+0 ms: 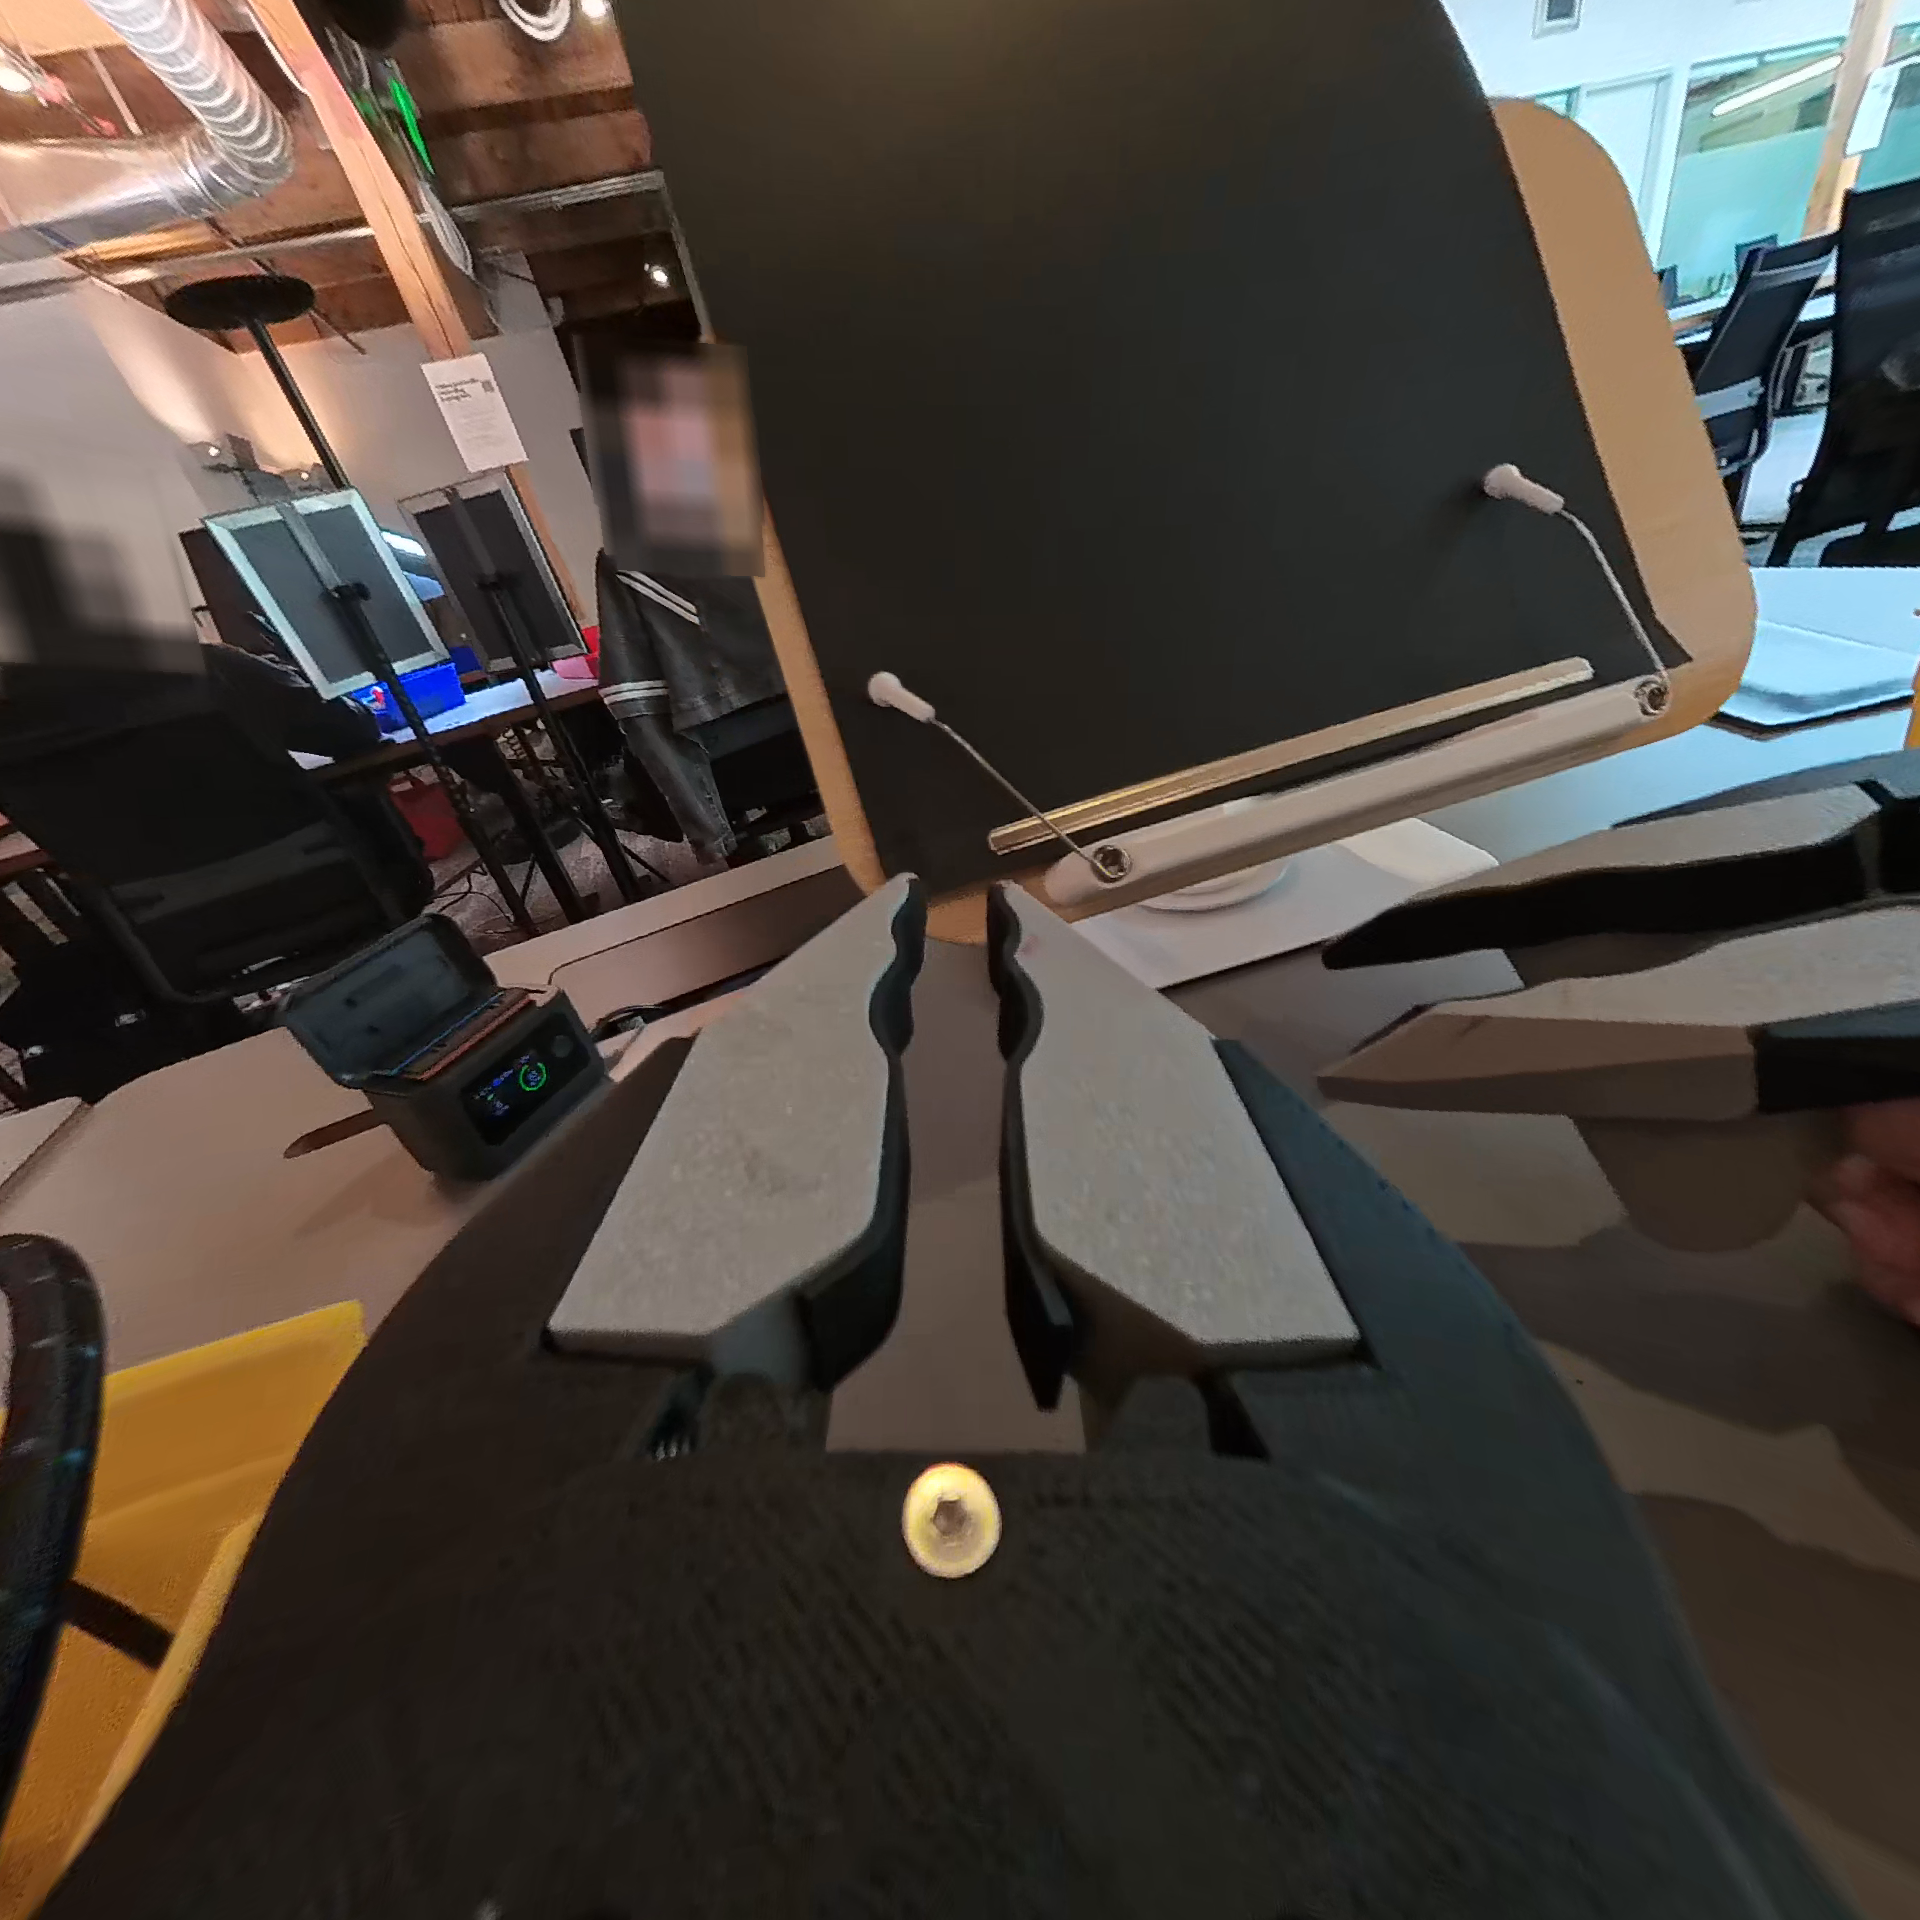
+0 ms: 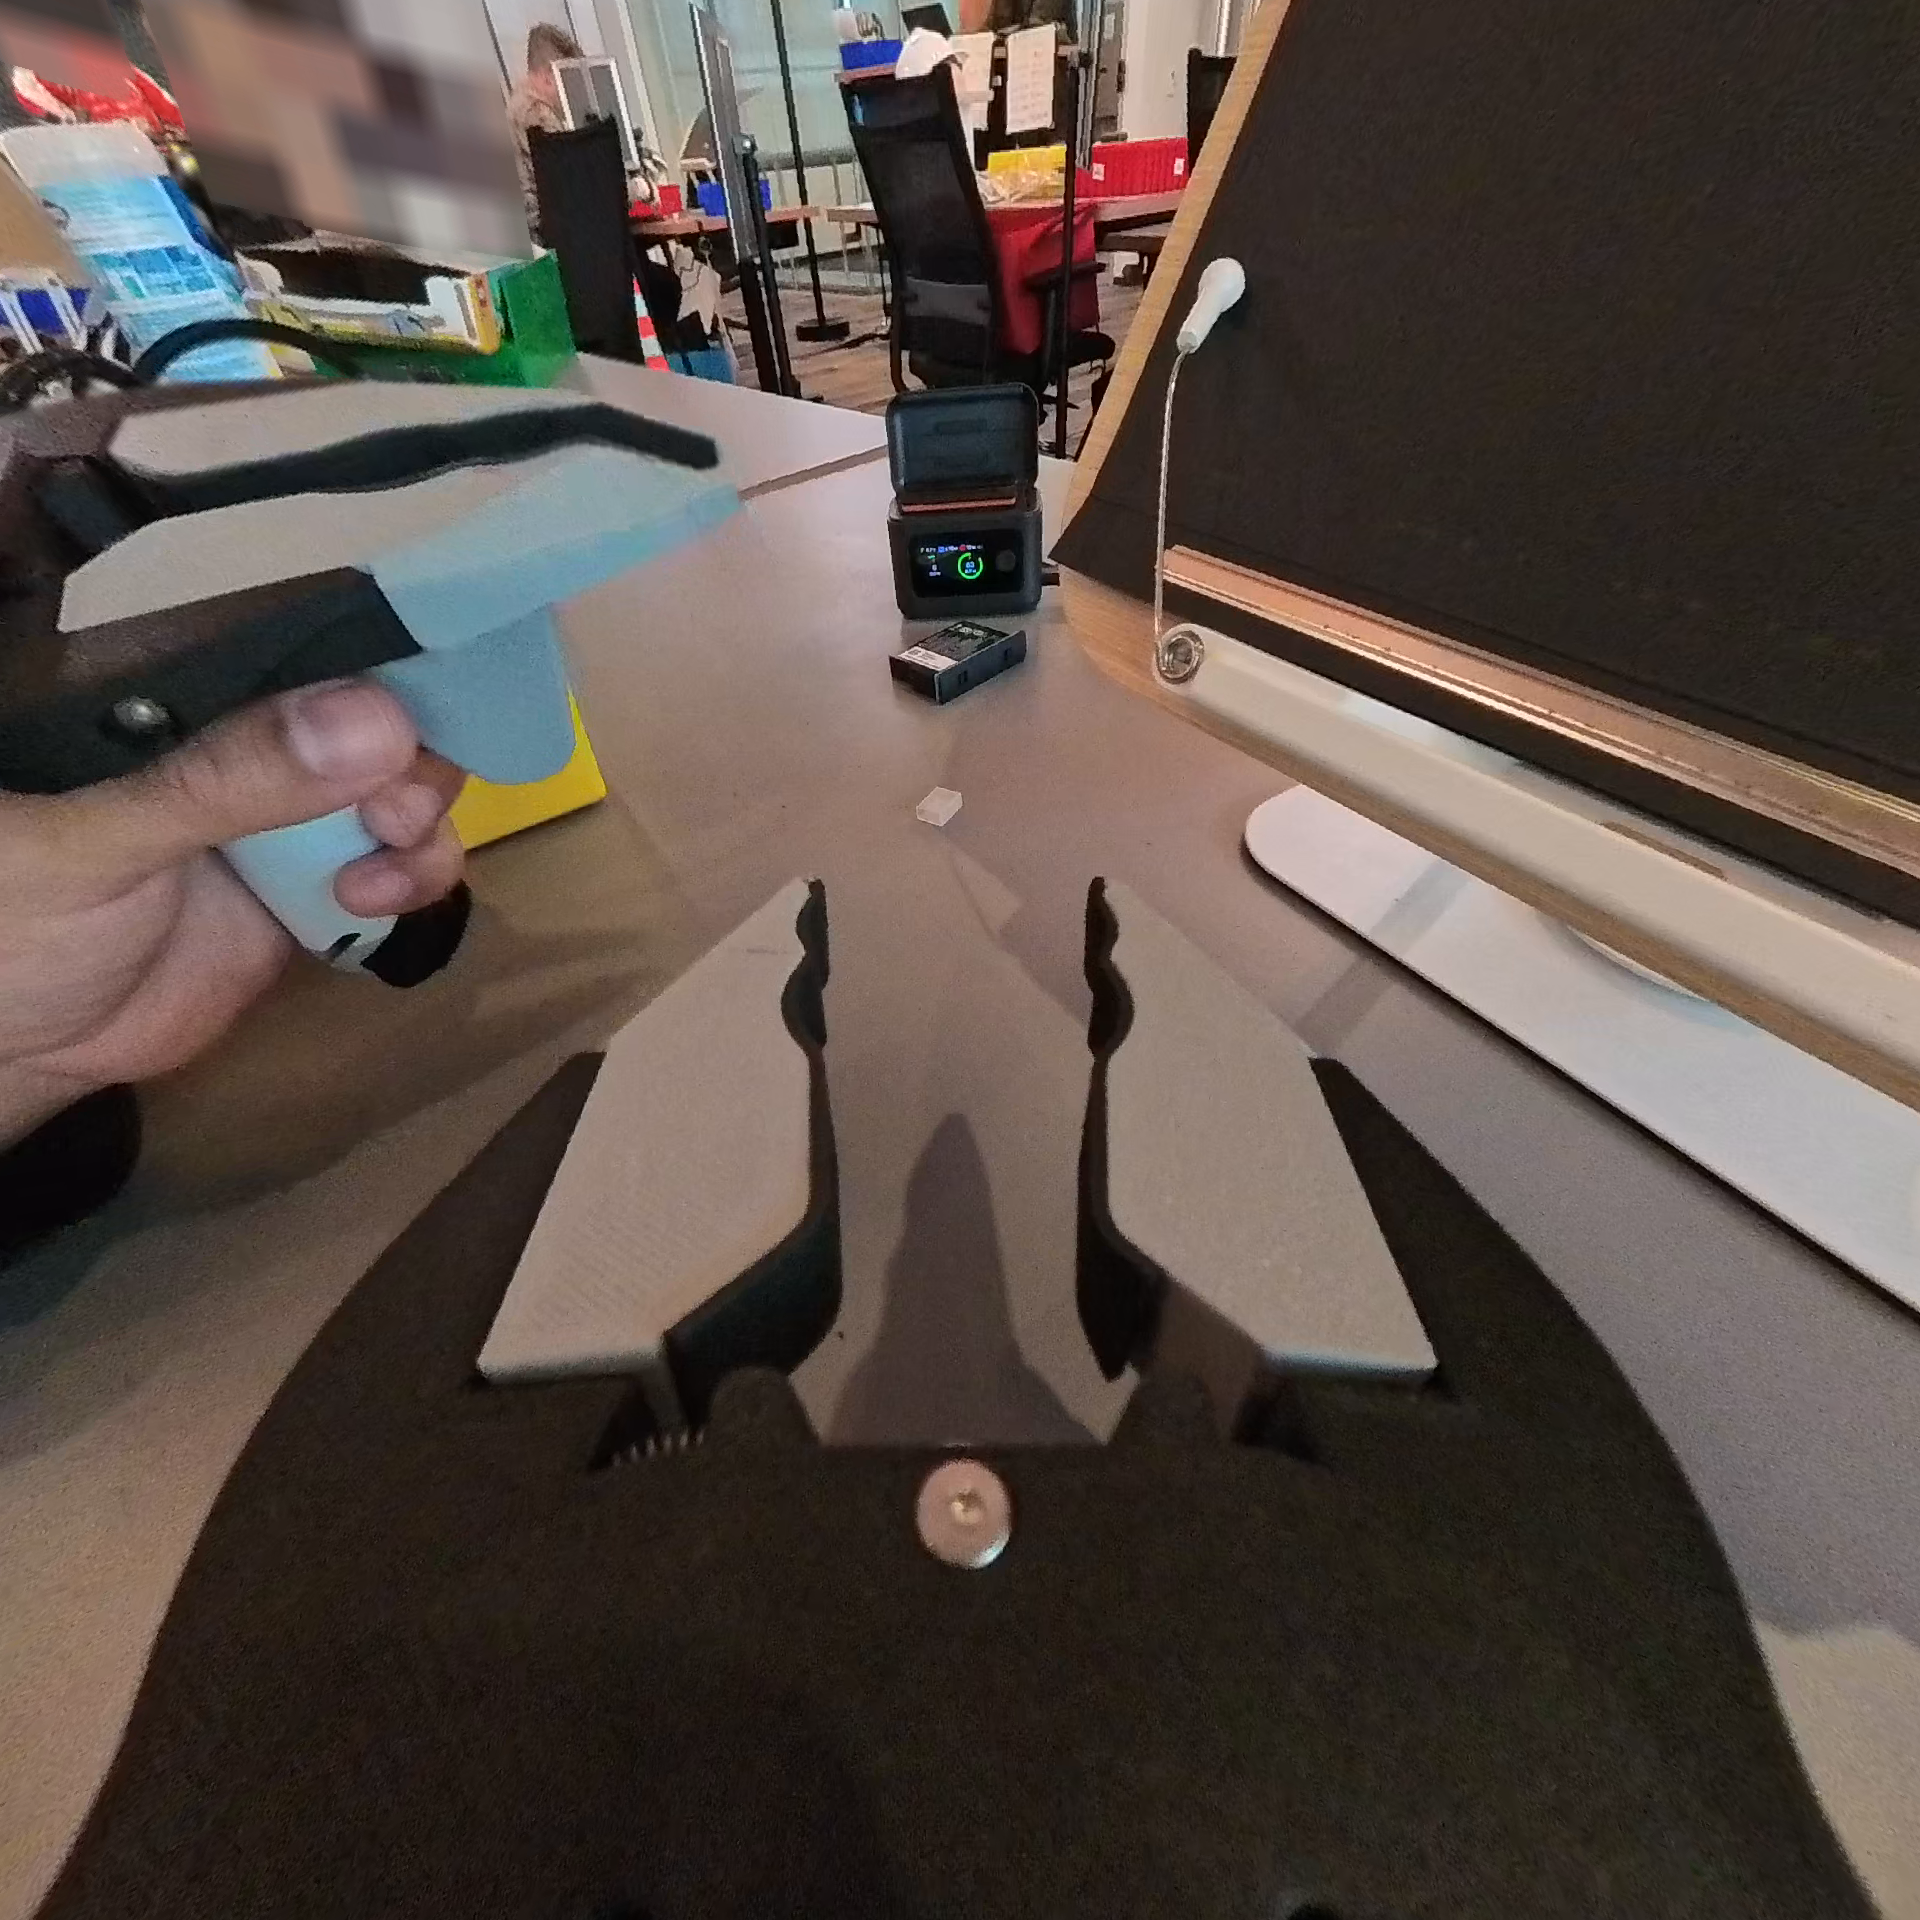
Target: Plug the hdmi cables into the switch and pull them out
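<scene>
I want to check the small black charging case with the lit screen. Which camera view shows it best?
The right wrist view: the charging case stands near centre, facing the camera, lid open, screen lit. In the left wrist view it sits off to the left, turned at an angle and somewhat blurred.

Book stand (image 1: 1195,436) and charger (image 2: 964,520) share a grey table (image 2: 748,644)

1 black battery (image 2: 956,659) lies just before the open-lidded charger; a yellow box (image 2: 540,795) sits well apart.

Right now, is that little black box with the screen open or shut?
Open: the charger box has its lid flipped up, and its screen is lit.
</scene>
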